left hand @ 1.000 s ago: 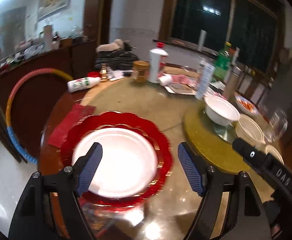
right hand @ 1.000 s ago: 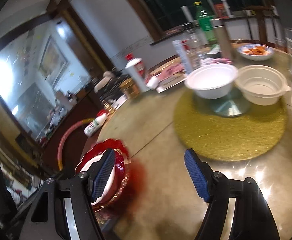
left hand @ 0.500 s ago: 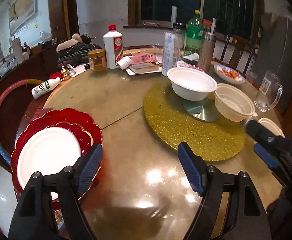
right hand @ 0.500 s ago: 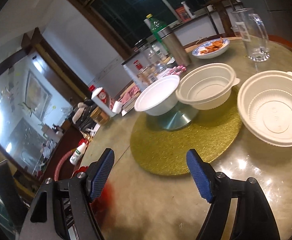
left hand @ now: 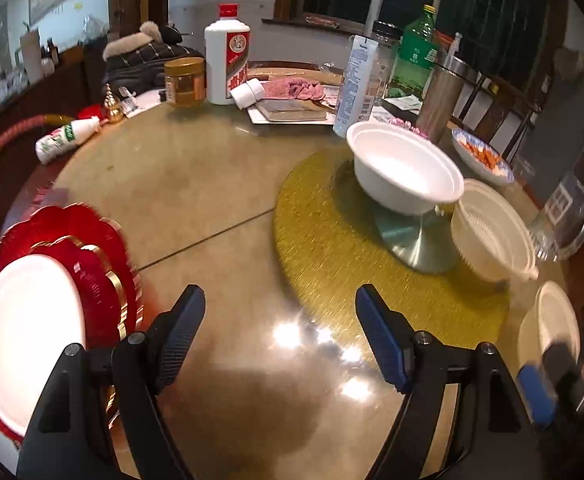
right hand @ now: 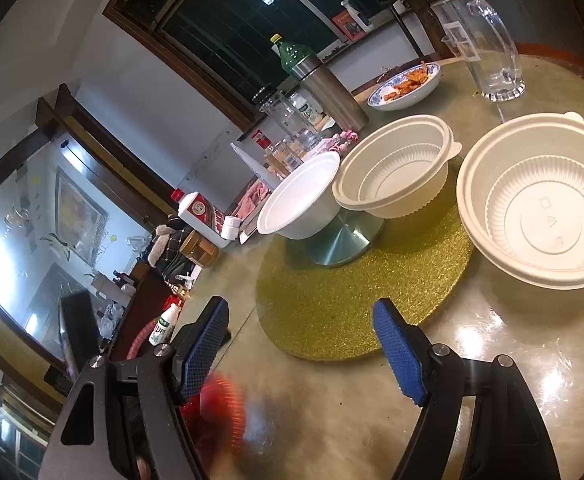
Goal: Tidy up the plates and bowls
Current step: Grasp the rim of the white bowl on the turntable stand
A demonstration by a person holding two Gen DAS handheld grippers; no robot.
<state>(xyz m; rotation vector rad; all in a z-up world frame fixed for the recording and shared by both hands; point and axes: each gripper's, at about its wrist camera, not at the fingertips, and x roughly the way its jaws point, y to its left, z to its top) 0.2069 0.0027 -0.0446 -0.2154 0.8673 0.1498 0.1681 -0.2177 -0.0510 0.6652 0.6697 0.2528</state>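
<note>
Since a second ago we swung both grippers off the red plate stack toward the gold mat [left hand: 375,264]. Left gripper [left hand: 280,332] jaws wide, empty, over bare table [left hand: 180,184] just beside the mat. Right gripper [right hand: 299,348] wide, empty, at the mat's near edge. White foam bowl [left hand: 405,176] and ribbed plastic bowl [left hand: 491,236] on the mat; second ribbed bowl [right hand: 539,200] at its rim; white plate [left hand: 24,336] on red plates [left hand: 92,256] well apart.
</note>
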